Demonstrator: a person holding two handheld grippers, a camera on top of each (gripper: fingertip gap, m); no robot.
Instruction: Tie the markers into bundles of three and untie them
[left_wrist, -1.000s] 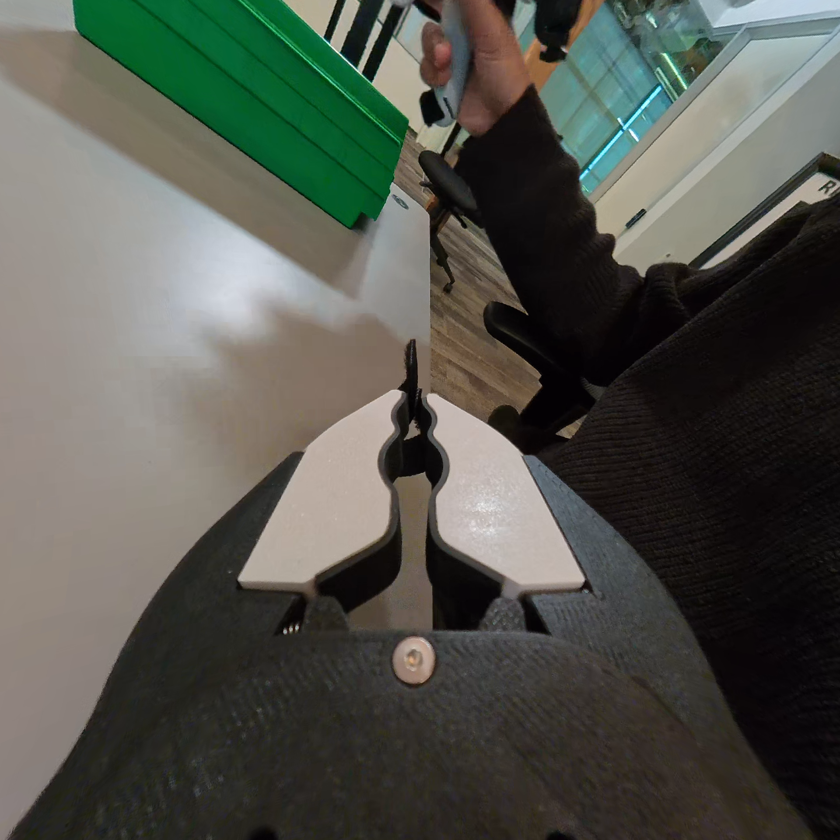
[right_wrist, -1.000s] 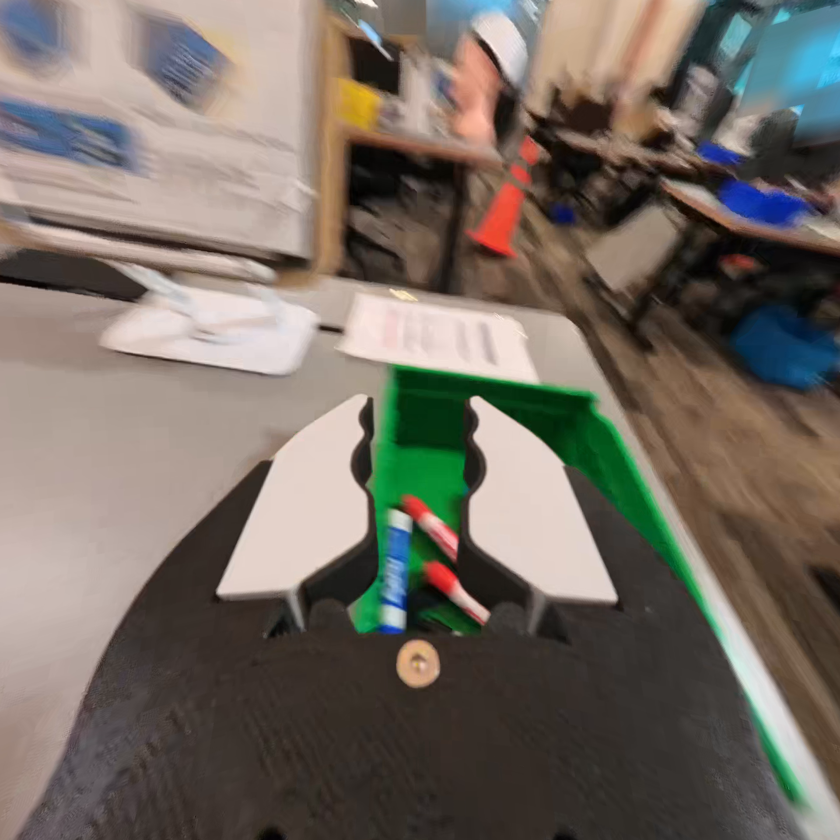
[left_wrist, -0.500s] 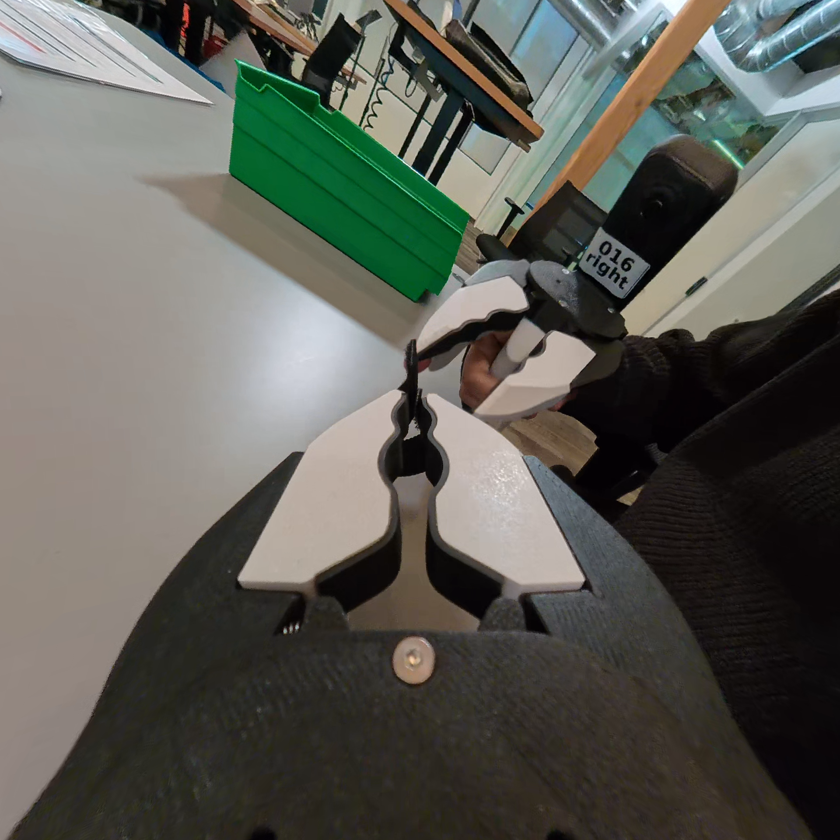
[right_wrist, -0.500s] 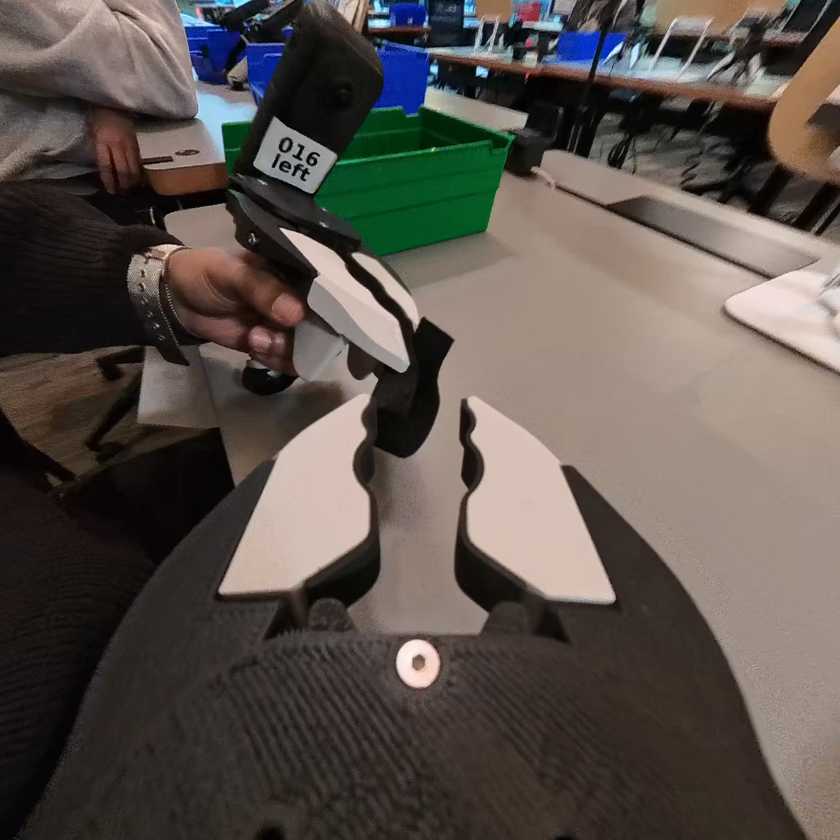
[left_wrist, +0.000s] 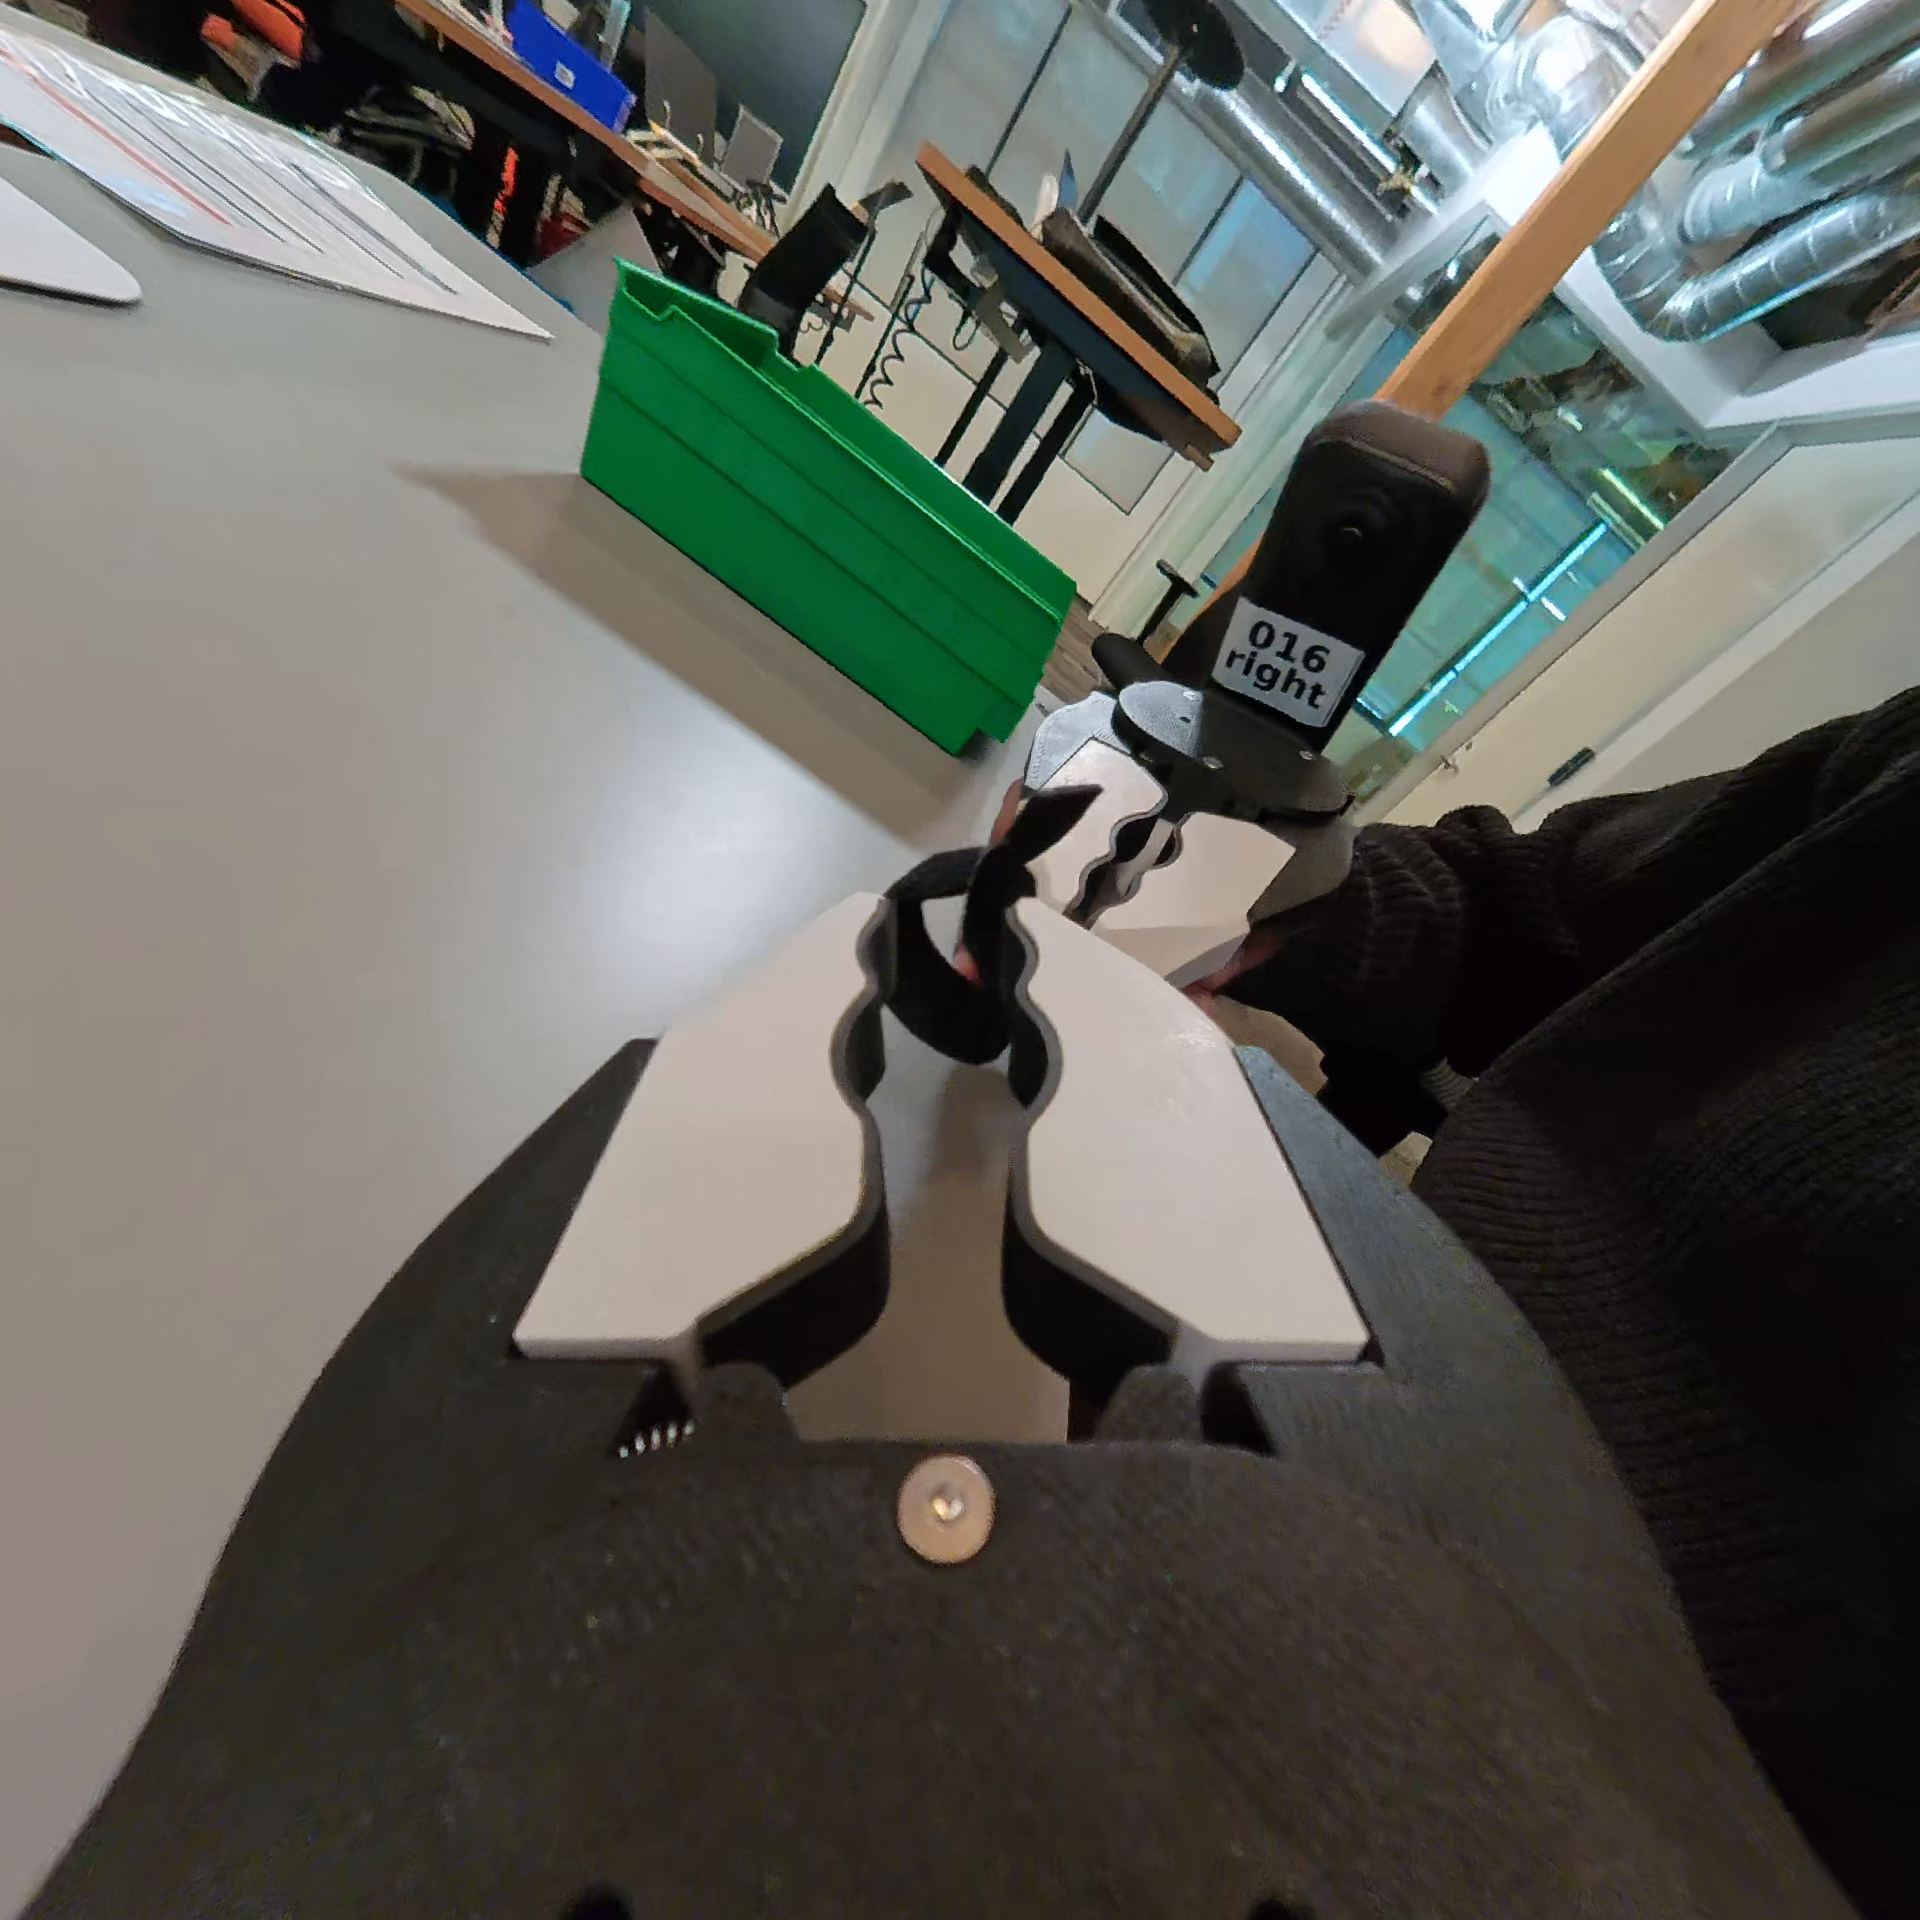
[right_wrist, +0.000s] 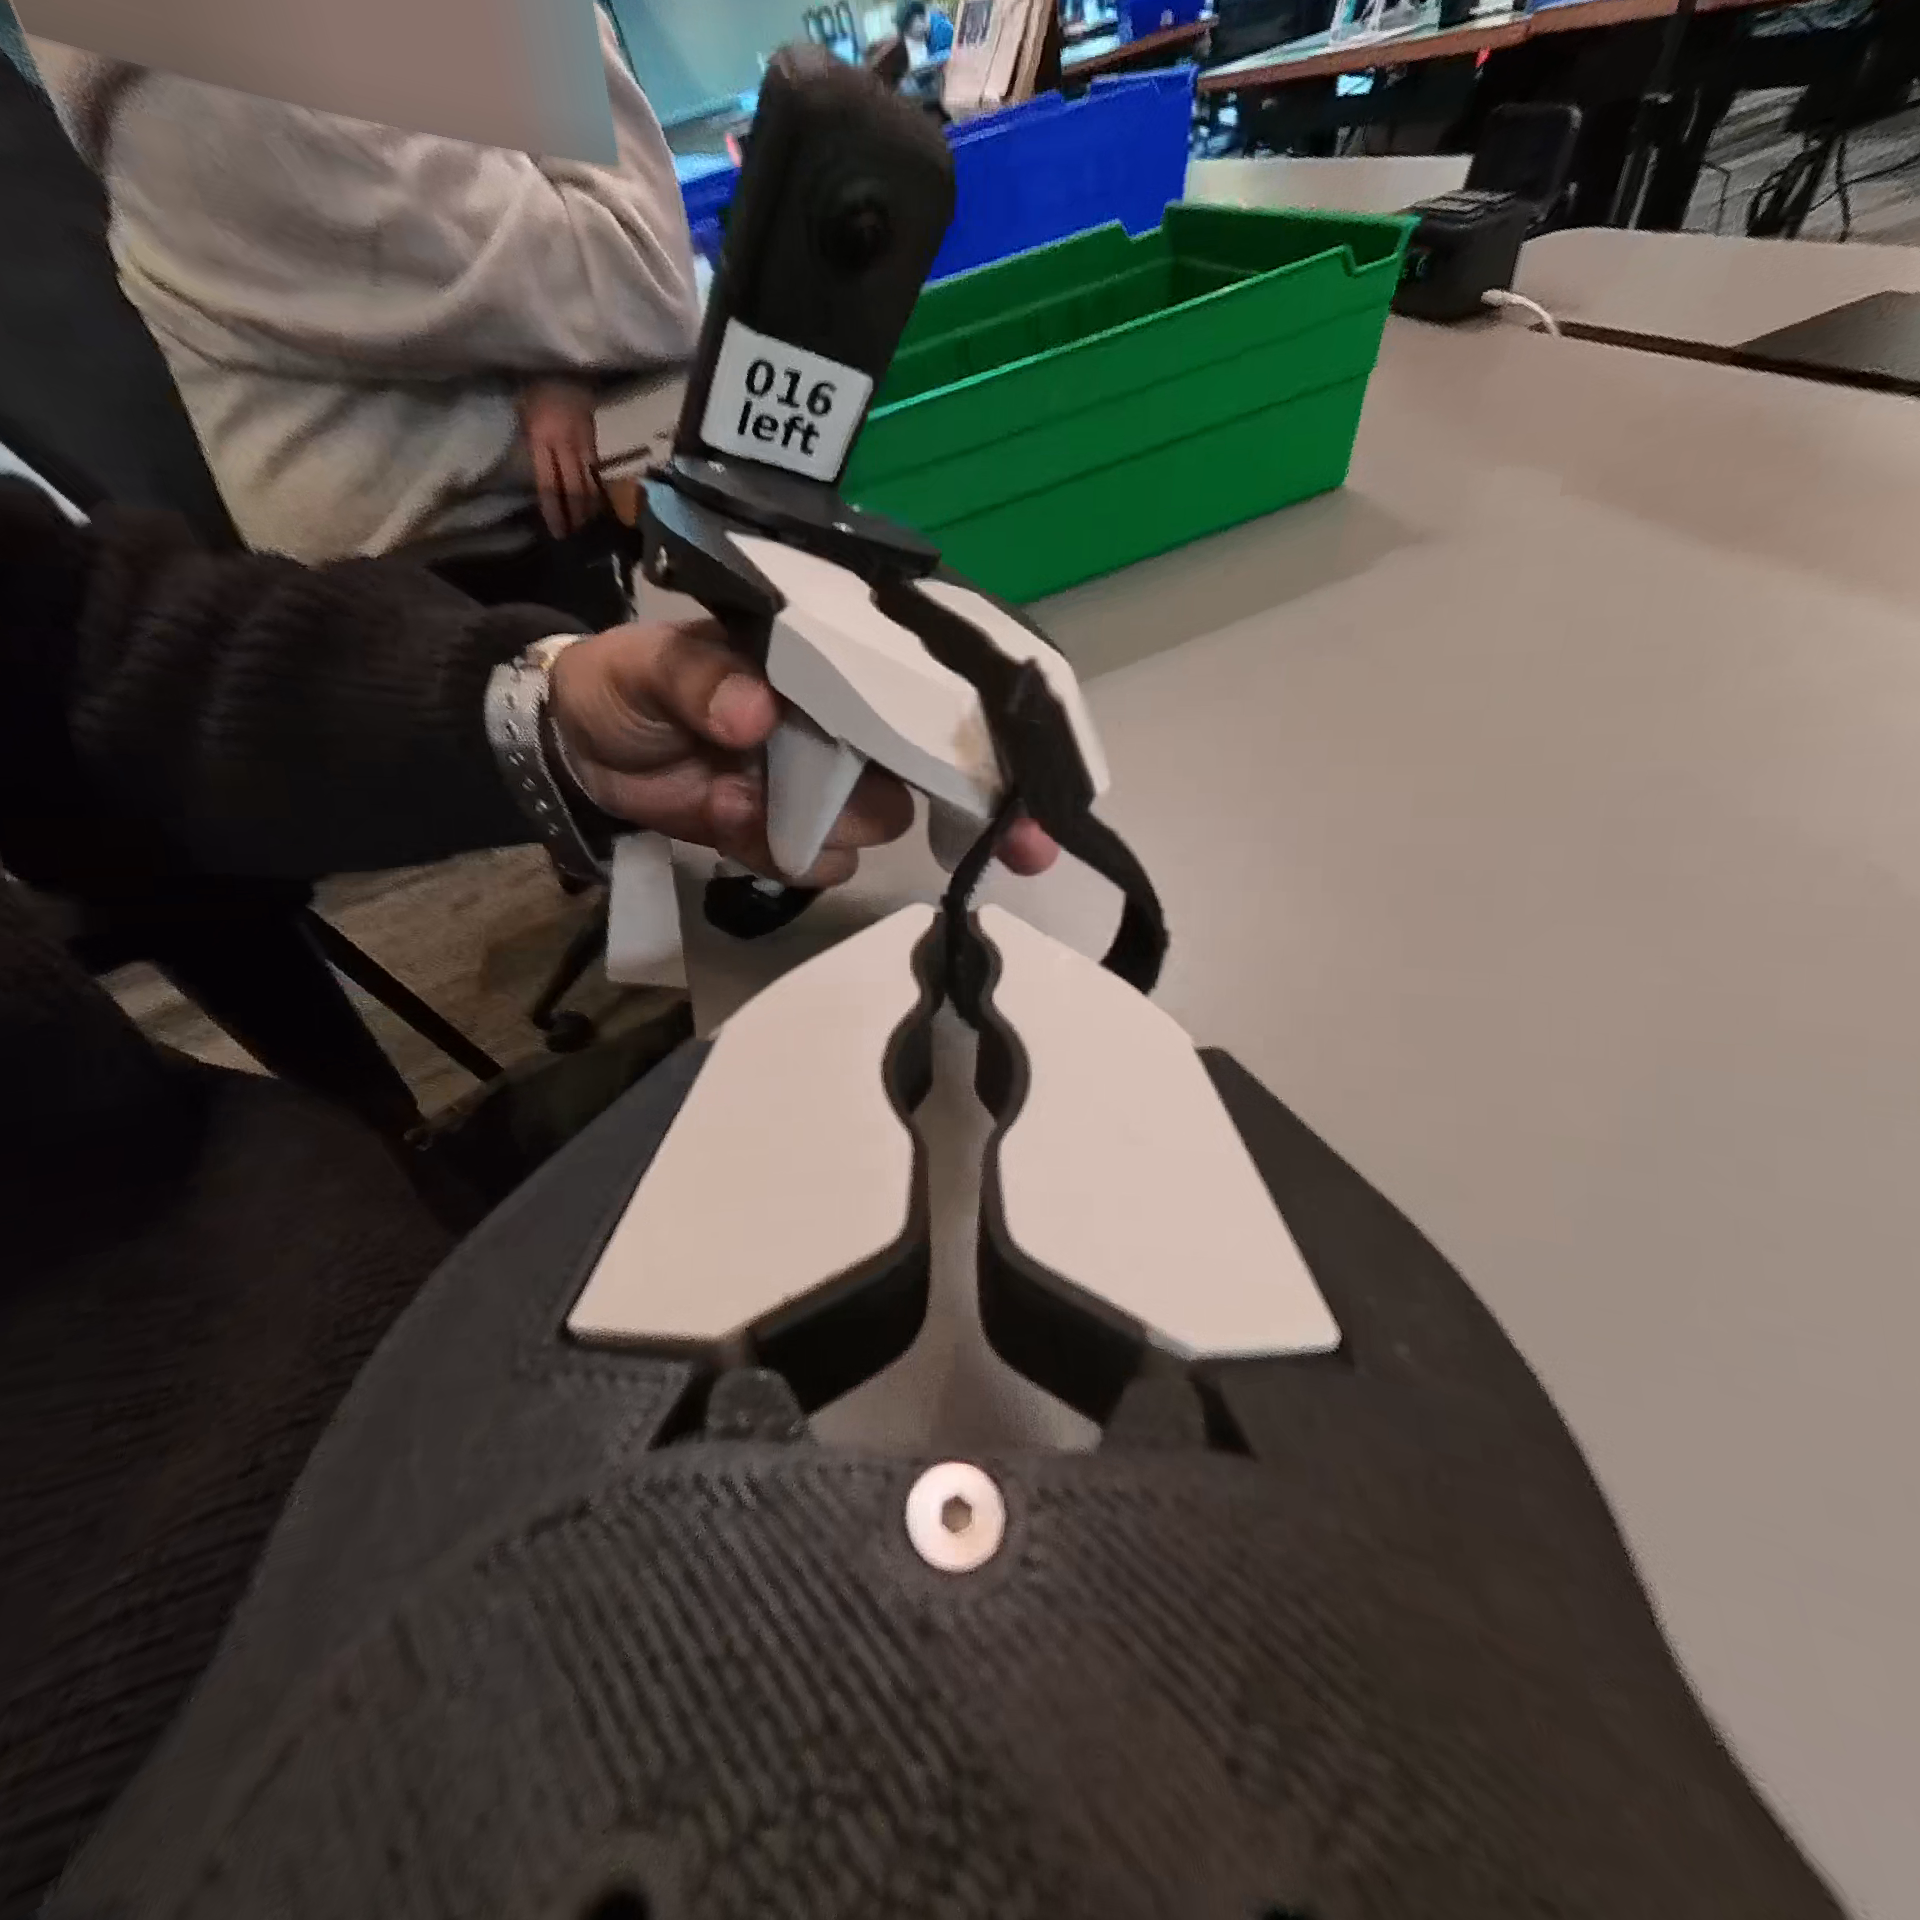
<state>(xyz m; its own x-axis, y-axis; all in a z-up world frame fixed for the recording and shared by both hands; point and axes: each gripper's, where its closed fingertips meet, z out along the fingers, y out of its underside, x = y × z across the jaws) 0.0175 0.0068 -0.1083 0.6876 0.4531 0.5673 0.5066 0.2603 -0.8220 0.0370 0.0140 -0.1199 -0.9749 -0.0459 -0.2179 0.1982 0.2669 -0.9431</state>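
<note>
Right wrist view: your right gripper (right_wrist: 961, 940) pinches one end of the floppy black fabric strap (right_wrist: 1127, 899); the strap's other end sits clamped in your left gripper (right_wrist: 1039, 727), above the grey table (right_wrist: 1507, 831). The green plastic bin (right_wrist: 1132, 384) shows a bare interior from here. Left wrist view shows only that bin's outer wall (left_wrist: 810, 540), plus white printed sheets (left_wrist: 239, 197) farther off.

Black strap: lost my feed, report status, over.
Left gripper shut on black strap. Right gripper shut on its other end, loop hanging between. Both above grey table; green bin behind, clear of them.
</note>
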